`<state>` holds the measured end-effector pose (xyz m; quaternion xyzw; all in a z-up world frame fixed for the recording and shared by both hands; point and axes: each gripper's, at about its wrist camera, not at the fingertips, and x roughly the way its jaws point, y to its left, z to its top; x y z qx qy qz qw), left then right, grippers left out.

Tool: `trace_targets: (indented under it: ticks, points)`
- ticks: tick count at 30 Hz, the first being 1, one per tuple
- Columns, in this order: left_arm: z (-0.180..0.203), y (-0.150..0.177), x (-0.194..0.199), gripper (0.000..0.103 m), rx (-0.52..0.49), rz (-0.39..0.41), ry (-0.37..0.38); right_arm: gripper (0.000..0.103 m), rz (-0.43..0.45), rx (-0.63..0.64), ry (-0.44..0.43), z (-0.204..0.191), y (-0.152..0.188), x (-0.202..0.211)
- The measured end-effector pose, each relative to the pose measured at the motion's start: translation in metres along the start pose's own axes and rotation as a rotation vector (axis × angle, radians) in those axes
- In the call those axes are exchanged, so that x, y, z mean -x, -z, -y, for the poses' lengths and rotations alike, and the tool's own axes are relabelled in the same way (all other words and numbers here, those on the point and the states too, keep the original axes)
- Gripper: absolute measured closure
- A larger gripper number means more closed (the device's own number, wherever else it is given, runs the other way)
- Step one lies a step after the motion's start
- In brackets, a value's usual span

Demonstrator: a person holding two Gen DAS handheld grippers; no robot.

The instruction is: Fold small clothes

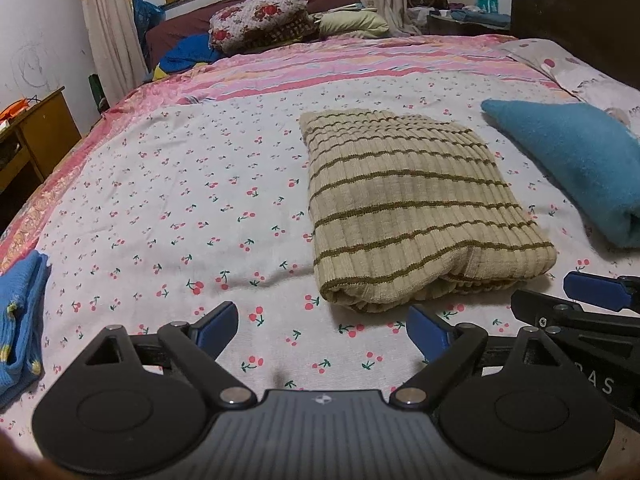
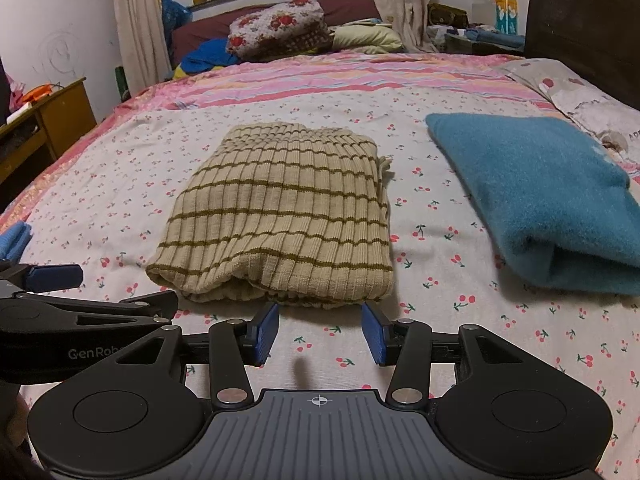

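Observation:
A folded beige ribbed sweater with brown stripes lies flat on the cherry-print bed sheet. My left gripper hovers just in front of the sweater's near left corner, jaws wide open and holding nothing. My right gripper sits right at the sweater's near folded edge, its blue pads partly apart with only sheet between them. Each wrist view shows the other gripper alongside: a right fingertip and a left fingertip.
A folded teal fuzzy garment lies right of the sweater. A blue knit piece sits at the bed's left edge. Pillows and bedding pile at the far end; a wooden desk stands left, a dark headboard right.

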<state>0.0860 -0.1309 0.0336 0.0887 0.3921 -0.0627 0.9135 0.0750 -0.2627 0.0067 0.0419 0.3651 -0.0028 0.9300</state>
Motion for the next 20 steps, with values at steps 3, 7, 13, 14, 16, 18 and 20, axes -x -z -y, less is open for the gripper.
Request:
trace_targets:
  ticks: [3, 7, 13, 14, 16, 18, 20]
  points:
    - [0.0007, -0.0001, 0.0006, 0.008, 0.000, -0.001, -0.001, 0.058, -0.001, 0.001, 0.001, 0.0001, 0.0000, 0.0000]
    - [0.0007, -0.0001, 0.0002, 0.009, 0.002, -0.004, -0.001, 0.058, -0.001, 0.000, 0.000, 0.0005, 0.0000, -0.0001]
    - [0.0002, -0.0004, 0.0005, 0.009, 0.006, -0.005, 0.001, 0.058, -0.003, 0.001, 0.000, 0.0000, 0.0010, 0.0002]
    - [0.0003, -0.0005, 0.0004, 0.009, 0.007, -0.006, 0.001, 0.058, -0.003, 0.001, 0.000, 0.0003, 0.0007, 0.0000]
    - [0.0004, -0.0003, 0.0008, 0.009, 0.007, -0.006, 0.002, 0.058, -0.004, 0.000, 0.000, 0.0003, 0.0009, -0.0001]
    - [0.0001, -0.0005, 0.0005, 0.009, 0.007, -0.007, 0.002, 0.058, -0.003, 0.001, 0.000, -0.0001, 0.0011, 0.0000]
    - [-0.0001, -0.0006, 0.0005, 0.009, 0.009, -0.009, 0.004, 0.058, -0.004, 0.001, 0.000, 0.0003, 0.0009, -0.0001]
